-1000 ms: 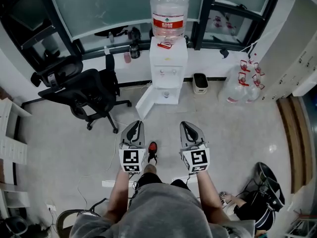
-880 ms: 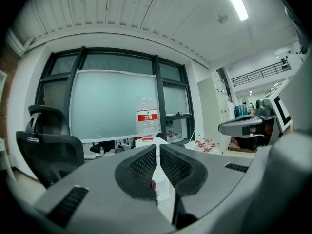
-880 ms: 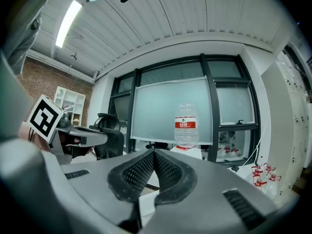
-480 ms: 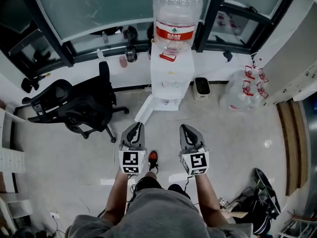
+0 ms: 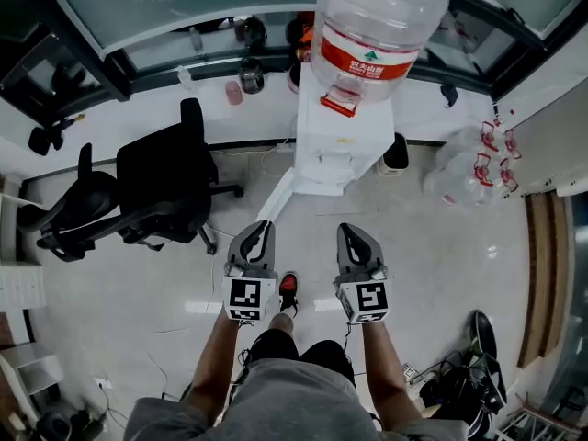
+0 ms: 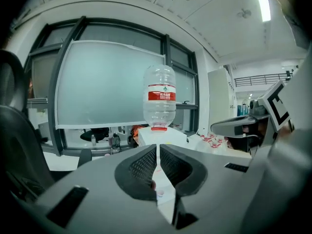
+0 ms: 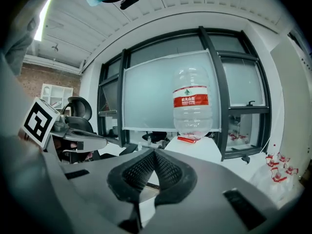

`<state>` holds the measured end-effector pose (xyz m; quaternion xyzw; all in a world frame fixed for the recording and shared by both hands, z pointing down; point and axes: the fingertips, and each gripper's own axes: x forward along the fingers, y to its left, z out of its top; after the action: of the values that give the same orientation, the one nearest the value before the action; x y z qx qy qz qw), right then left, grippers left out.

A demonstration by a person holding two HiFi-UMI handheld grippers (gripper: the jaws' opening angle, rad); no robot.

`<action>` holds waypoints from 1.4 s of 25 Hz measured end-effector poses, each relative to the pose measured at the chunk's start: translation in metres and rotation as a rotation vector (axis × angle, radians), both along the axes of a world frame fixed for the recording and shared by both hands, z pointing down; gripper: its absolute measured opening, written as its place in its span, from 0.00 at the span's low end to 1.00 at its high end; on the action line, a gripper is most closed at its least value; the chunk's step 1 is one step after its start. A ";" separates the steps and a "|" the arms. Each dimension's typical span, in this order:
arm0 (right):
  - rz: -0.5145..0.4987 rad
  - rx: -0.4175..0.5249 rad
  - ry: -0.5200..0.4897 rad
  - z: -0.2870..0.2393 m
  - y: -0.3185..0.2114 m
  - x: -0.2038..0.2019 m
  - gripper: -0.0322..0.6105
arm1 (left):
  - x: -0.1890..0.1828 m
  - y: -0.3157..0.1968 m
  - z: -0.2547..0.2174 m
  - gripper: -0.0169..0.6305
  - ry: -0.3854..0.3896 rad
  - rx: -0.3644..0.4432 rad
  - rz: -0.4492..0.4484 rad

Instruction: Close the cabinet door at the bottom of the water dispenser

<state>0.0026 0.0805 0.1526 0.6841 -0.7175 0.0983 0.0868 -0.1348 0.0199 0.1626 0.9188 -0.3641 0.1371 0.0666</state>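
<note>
A white water dispenser (image 5: 333, 150) with a clear bottle (image 5: 377, 30) on top stands against the window wall. Its bottom cabinet door (image 5: 278, 197) hangs open, swung out toward the left. My left gripper (image 5: 260, 231) is shut and empty, its tip just short of the door's outer edge. My right gripper (image 5: 350, 235) is level with it, also shut and empty, a little short of the dispenser's front. In the left gripper view the left gripper (image 6: 158, 147) points at the dispenser (image 6: 163, 136). In the right gripper view the right gripper (image 7: 154, 151) points just left of the bottle (image 7: 191, 106).
A black office chair (image 5: 163, 184) stands left of the open door, with a second chair (image 5: 66, 217) farther left. Empty water bottles (image 5: 473, 168) and a small bin (image 5: 397, 152) sit to the dispenser's right. Dark bags (image 5: 467, 379) lie at the lower right. The person's red shoe (image 5: 288, 289) shows between the grippers.
The person has walked toward the dispenser, which now looms larger and closer. Both grippers came forward side by side and stayed shut. The chairs slid left in view.
</note>
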 end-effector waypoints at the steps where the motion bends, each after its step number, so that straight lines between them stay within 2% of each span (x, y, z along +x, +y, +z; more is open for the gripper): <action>1: 0.001 -0.009 -0.008 0.007 -0.009 0.000 0.07 | 0.000 -0.008 0.007 0.09 -0.001 -0.008 -0.002; 8: 0.002 -0.057 -0.041 0.065 -0.062 0.005 0.07 | -0.006 -0.055 0.066 0.09 -0.024 -0.059 -0.035; 19: -0.088 -0.145 -0.064 0.182 -0.111 -0.007 0.07 | -0.025 -0.085 0.178 0.09 -0.067 -0.138 -0.129; 26: -0.175 -0.204 -0.081 0.274 -0.123 -0.017 0.07 | -0.037 -0.089 0.267 0.09 -0.095 -0.186 -0.215; 35: -0.280 -0.242 -0.085 0.387 -0.128 -0.030 0.07 | -0.040 -0.075 0.385 0.09 -0.136 -0.234 -0.264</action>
<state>-0.0274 -0.0480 0.5395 0.5573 -0.7916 0.2000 0.1509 -0.1745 -0.0553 0.5481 0.8376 -0.4669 0.2301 0.1656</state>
